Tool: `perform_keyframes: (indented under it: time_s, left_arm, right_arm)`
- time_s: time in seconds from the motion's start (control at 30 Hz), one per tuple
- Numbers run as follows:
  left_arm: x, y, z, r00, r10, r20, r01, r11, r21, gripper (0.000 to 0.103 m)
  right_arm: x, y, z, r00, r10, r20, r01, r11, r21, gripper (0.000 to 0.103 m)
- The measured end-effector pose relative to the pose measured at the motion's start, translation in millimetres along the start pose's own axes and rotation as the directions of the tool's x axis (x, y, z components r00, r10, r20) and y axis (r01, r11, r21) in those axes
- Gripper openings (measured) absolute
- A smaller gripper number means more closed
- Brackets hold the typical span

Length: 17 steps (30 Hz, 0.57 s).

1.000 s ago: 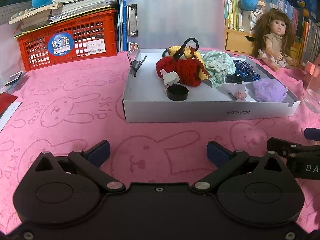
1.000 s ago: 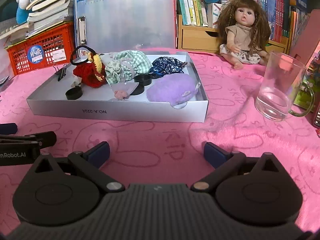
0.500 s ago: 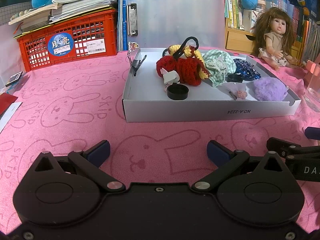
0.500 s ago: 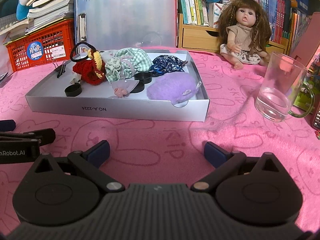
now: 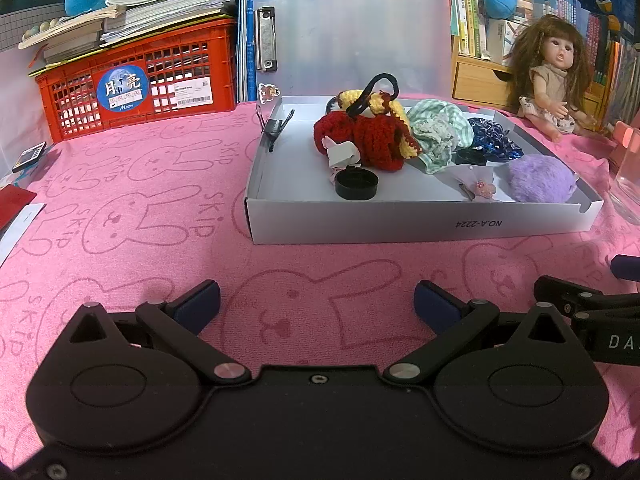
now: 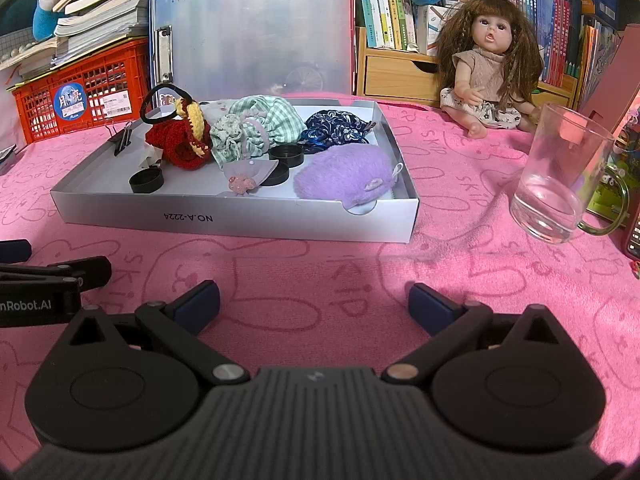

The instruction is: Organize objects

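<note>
A shallow white box [image 5: 400,230] [image 6: 240,222] lies on the pink cloth ahead of both grippers. Inside it are a red and yellow crocheted piece [image 5: 368,140] [image 6: 180,144] with a black hair loop, a green checked scrunchie [image 5: 438,132] [image 6: 260,126], a dark blue scrunchie [image 6: 334,130], a purple fluffy ball [image 5: 540,178] [image 6: 344,176], black round caps [image 5: 356,184] [image 6: 146,180] and a binder clip [image 5: 278,126]. My left gripper [image 5: 316,304] is open and holds nothing, short of the box. My right gripper [image 6: 314,304] is also open, with nothing between its fingers.
A doll [image 6: 484,68] sits at the back right against shelves of books. A glass mug [image 6: 560,176] stands right of the box. A red crate [image 5: 132,84] with books on it is at the back left. A translucent clipboard [image 5: 352,36] stands behind the box.
Both grippers have crept slightly forward toward the box; the right view has also risen a little. Neither gripper has changed its opening and nothing in the box has moved.
</note>
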<state>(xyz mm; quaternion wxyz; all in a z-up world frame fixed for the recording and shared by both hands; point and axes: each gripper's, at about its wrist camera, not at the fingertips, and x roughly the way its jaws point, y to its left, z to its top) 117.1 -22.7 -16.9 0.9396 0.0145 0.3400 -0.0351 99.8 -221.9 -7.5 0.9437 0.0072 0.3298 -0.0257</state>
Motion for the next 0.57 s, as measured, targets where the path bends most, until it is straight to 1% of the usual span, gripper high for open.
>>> perform_keyframes:
  time_s: [0.57]
  left_arm:
    - [0.9,0.6,-0.2,1.0,0.004,0.0,-0.004,1.0,-0.003,0.103]
  right_arm:
    - [0.0,0.3,-0.1,1.0,0.0,0.0,0.0,1.0,0.0,0.103]
